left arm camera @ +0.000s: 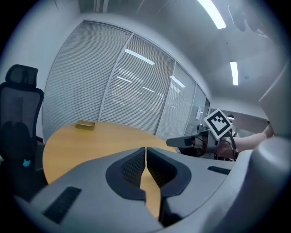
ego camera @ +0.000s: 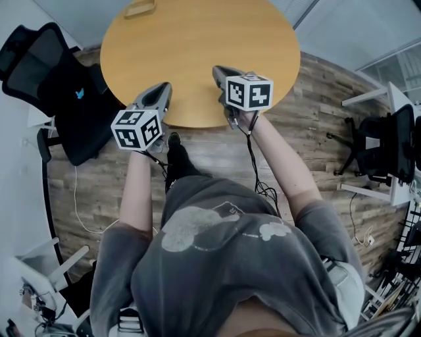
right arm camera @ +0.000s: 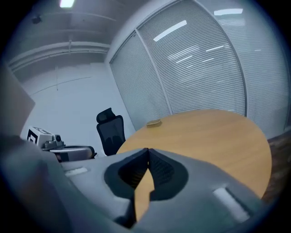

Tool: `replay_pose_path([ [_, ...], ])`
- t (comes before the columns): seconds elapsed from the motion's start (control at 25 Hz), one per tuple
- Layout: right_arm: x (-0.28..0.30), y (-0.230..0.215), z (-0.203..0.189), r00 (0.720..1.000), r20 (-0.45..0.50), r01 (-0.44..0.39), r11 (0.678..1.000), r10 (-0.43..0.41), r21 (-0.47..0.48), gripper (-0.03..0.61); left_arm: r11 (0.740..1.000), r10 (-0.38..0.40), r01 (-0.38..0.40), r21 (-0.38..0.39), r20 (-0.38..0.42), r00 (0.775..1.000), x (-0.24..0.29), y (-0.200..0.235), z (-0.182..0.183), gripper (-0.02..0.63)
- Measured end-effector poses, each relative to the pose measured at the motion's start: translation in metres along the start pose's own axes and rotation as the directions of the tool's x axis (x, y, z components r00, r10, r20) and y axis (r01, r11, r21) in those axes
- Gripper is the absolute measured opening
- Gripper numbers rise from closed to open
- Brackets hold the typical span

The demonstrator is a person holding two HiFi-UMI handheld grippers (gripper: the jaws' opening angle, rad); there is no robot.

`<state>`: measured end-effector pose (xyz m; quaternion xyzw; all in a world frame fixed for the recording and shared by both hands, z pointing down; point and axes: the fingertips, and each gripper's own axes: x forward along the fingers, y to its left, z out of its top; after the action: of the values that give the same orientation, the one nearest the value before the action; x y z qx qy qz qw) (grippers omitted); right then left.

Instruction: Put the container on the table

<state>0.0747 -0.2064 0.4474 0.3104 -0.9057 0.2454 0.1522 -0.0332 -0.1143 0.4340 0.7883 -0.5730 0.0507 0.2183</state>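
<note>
I hold left tool (ego camera: 163, 90) and right tool (ego camera: 218, 71) clenched empty at near desk (ego camera: 197, 46) edge, container (ego camera: 139, 8) sits far across, placing looks done, next just back off

Tan container (ego camera: 139, 8) on table (ego camera: 197, 52), far edge

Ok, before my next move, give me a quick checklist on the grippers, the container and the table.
1. Left gripper empty: ok, jaws together, nothing between them.
2. Right gripper empty: ok, jaws together, nothing held.
3. Container located: ok, on the table at its far edge, apart from both grippers.
4. Path across the table: ok, nothing else lies on the wood in view.
5. Jaws ready to grasp: not ok, both shut.
6. Container's contents: cannot tell, too small.
</note>
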Motion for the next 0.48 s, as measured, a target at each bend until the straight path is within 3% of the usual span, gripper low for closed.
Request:
replay_pose_path([
  [0.16, -0.021, 0.006, -0.01, 1.0, 0.021, 0.016, 0.998, -0.014, -0.063, -0.002, 1.0, -0.004, 0.004, -0.001, -0.006, 1.0, -0.014, -0.016, -0.015, 0.009],
  [0.48, -0.056, 0.015, -0.047, 1.0, 0.003, 0.018, 0.998, -0.018, -0.058, -0.002, 1.0, 0.002, -0.002, -0.023, -0.025, 1.0, -0.045, -0.041, -0.047, 0.009],
])
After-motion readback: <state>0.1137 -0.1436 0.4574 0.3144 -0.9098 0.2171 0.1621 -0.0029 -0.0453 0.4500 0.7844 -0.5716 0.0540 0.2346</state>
